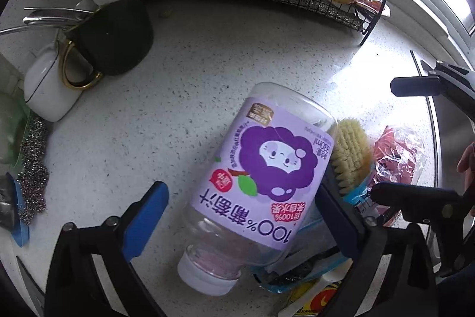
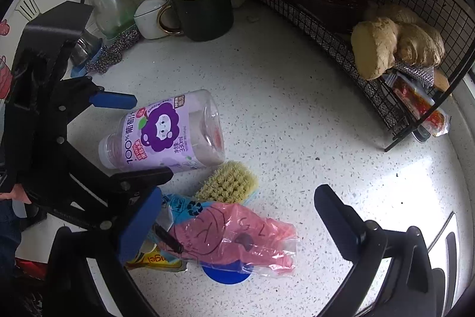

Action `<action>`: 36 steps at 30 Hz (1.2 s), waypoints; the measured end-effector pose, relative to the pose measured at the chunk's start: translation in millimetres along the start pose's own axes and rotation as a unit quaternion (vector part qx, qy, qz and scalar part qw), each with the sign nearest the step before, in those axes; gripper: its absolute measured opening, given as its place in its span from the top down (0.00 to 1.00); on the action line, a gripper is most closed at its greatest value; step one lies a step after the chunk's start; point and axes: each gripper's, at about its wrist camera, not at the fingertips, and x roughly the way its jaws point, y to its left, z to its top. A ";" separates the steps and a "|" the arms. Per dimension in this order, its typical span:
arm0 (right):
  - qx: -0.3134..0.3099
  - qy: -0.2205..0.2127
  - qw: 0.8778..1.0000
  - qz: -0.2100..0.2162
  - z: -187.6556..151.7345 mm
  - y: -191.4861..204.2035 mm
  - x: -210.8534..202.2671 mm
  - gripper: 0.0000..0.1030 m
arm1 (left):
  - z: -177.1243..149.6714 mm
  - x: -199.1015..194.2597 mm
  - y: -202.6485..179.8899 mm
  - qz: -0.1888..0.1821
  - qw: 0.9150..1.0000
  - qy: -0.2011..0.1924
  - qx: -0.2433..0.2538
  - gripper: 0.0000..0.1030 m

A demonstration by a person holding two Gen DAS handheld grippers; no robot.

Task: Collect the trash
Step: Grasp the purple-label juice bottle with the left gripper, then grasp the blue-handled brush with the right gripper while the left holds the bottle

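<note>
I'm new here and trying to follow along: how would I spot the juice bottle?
Start at the speckled white countertop, in front of the black wire rack. The juice bottle lies on its side beside a bristle brush. It alone is clear plastic with a purple cartoon-grape label.

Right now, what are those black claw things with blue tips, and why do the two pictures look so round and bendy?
They are two grabbers, and a person holds one in each hand. Each grabber has a small round-eyed camera, which bends the picture. One picture looks along the left gripper, the other along the right gripper. Both are open and hold nothing yet. On the speckled counter lies an empty grape juice bottle on its side, between the left gripper's fingers. Beside it are a scrubbing brush and a pink plastic bag, which lies between the right gripper's fingers. Behind are a dark mug of spoons and a wire basket with ginger.
</note>
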 end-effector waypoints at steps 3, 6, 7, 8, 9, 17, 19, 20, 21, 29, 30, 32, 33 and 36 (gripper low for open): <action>0.003 0.000 1.000 0.006 3.6 -1.3 5.6 0.00 | 2.0 5.7 -4.8 -0.003 1.000 0.002 0.006 0.21; 0.003 0.001 1.000 0.011 5.9 1.5 8.6 0.00 | 0.8 3.8 -8.4 -0.001 1.000 -0.004 0.007 0.22; 0.003 0.001 1.000 0.015 7.0 2.4 7.5 0.00 | -0.5 1.0 -8.9 0.000 1.000 -0.008 0.002 0.22; 0.002 -0.002 1.000 0.018 7.7 3.8 5.4 0.00 | -4.9 -4.6 -8.3 0.000 1.000 -0.013 -0.005 0.22; -0.001 -0.003 1.000 0.020 8.3 5.7 3.0 0.00 | -9.5 -10.5 -6.7 0.002 1.000 -0.018 -0.013 0.23; -0.054 0.007 0.998 0.044 7.9 24.3 -10.1 0.00 | -50.8 -60.4 19.3 0.029 0.993 -0.046 -0.105 0.23; -0.076 0.015 0.996 0.045 6.8 31.6 -9.1 0.00 | -65.2 -68.6 21.3 0.031 0.991 -0.049 -0.123 0.23; -0.084 0.019 0.995 0.049 5.7 34.2 -8.4 0.00 | -73.4 -72.7 22.0 0.032 0.989 -0.051 -0.135 0.23; -0.090 0.022 0.994 0.050 3.3 36.5 -7.3 0.00 | -80.3 -74.3 21.3 0.033 0.988 -0.052 -0.144 0.23; -0.137 0.068 0.987 0.048 -1.6 60.6 22.8 0.10 | -122.2 -90.3 33.5 0.035 0.976 -0.057 -0.209 0.24; -0.142 0.075 0.986 0.045 -3.6 63.7 26.3 0.21 | -123.6 -89.7 32.0 0.037 0.975 -0.056 -0.211 0.24; -0.152 0.070 0.985 0.030 -7.4 68.9 26.4 0.27 | -127.3 -88.1 30.2 0.039 0.975 -0.051 -0.214 0.24; -0.157 0.068 0.985 0.028 -8.4 72.0 26.0 0.33 | -129.1 -87.8 29.5 0.039 0.975 -0.050 -0.214 0.24; -0.168 0.067 0.983 0.019 -12.9 77.1 24.2 0.47 | -131.2 -85.0 25.0 0.039 0.975 -0.048 -0.211 0.24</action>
